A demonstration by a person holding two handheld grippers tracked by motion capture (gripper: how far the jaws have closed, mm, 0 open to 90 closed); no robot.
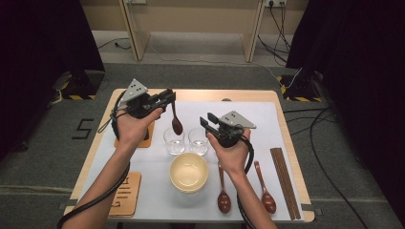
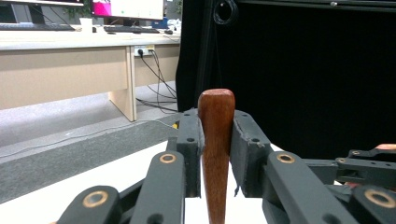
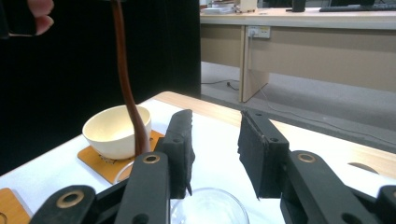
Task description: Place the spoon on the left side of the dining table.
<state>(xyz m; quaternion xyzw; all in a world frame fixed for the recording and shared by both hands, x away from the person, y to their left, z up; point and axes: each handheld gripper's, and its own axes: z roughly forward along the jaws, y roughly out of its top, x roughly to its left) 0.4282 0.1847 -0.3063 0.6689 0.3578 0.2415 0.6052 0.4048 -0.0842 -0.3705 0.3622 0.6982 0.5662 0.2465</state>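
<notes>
The left gripper (image 1: pixel 167 99) has its jaws clamped on the handle of a wooden spoon (image 1: pixel 175 120), which hangs bowl-down from them above the left glass (image 1: pixel 174 140). Just right, the right gripper (image 1: pixel 207 122) hovers over the right glass (image 1: pixel 198 140), its jaws parted and holding nothing, the glass rim below the gap.

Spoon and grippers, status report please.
Left gripper shut on spoon, bowl end hanging over left glass. Right gripper open, empty, above right glass. Nothing blocking.
</notes>
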